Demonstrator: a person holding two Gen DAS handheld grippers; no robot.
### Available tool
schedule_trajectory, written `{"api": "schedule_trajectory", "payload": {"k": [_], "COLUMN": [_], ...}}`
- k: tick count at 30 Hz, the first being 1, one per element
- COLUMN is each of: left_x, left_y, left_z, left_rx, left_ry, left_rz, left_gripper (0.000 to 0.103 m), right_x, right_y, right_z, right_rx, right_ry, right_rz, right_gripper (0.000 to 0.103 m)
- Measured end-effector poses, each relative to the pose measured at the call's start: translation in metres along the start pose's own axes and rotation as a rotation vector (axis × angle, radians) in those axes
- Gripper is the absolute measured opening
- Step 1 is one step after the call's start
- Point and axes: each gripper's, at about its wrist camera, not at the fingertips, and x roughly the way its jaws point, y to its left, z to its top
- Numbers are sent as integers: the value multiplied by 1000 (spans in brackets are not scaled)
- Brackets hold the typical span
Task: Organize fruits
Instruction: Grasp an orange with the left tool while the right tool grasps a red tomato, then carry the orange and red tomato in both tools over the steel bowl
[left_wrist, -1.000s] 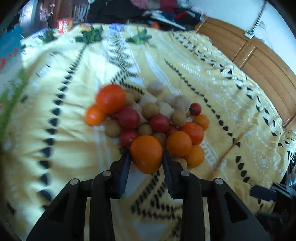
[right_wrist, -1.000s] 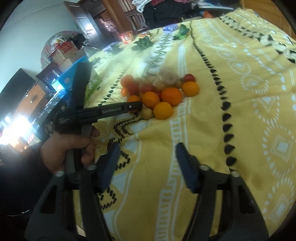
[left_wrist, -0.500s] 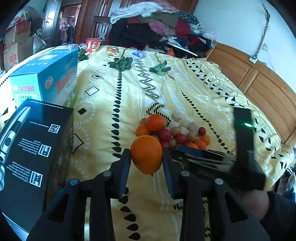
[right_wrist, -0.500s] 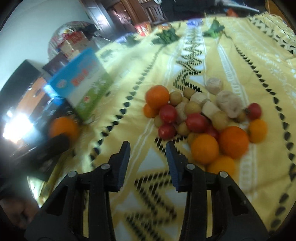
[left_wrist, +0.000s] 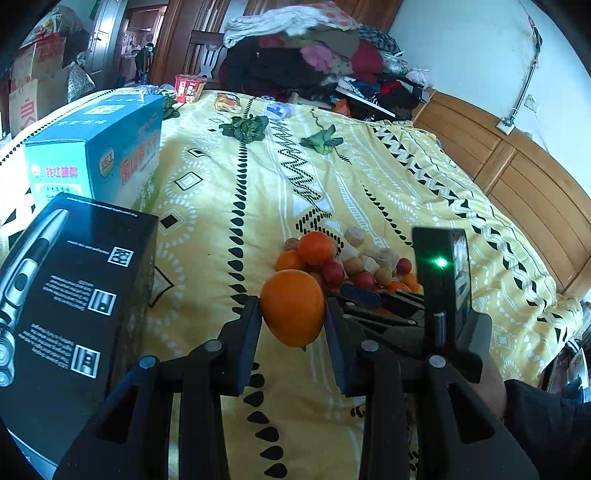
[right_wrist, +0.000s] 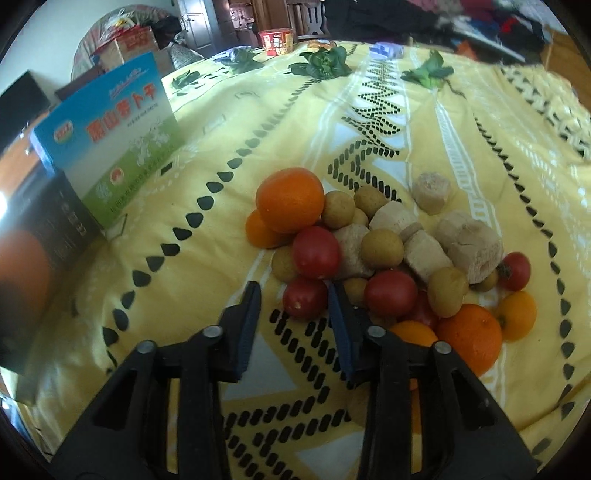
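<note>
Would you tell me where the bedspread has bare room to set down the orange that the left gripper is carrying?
The left gripper holds the orange. Bare bedspread lies between the blue box and the fruit pile. The pile itself is crowded, with the right gripper at its near edge.

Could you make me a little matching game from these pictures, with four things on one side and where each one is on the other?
Things:
1. large orange
2. blue box
3. red tomato
4. leafy greens

Places:
A. far end of the yellow bedspread
B. between the open fingers of the right gripper, at the near edge of the fruit pile
C. standing at the left, behind the black box
D. clamped in the left gripper, lifted off the pile

Pairs: 1-D, 2-C, 3-B, 4-A
</note>
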Motion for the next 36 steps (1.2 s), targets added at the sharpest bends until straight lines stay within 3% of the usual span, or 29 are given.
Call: {"api": "schedule_trajectory", "payload": {"k": [9, 17, 21, 24, 28, 36], "left_x": [-18, -58, -83, -89, -84, -75], "left_y": [2, 3, 10, 16, 17, 15], "left_z": [4, 11, 6, -1, -7, -4], "left_rx": [6, 18, 15, 3, -3, 4], "left_ry": [-32, -90, -111, -94, -72, -57], "left_rz": [7, 25, 46, 55, 49, 46], "left_gripper": [35, 35, 35, 35, 35, 35], "right_x": [-56, -120, -120, -111, -85, -50], "right_y": [-2, 30, 21, 5, 7, 20], "right_z": [-13, -5, -15, -33, -55, -46], "right_rx": [31, -26, -25, 2, -27, -165], "right_ry": [-87, -194, -157, -110, -15, 17], "right_rz": [70, 118, 148, 115, 132, 90], "right_gripper": [24, 20, 21, 41, 41, 41]}}
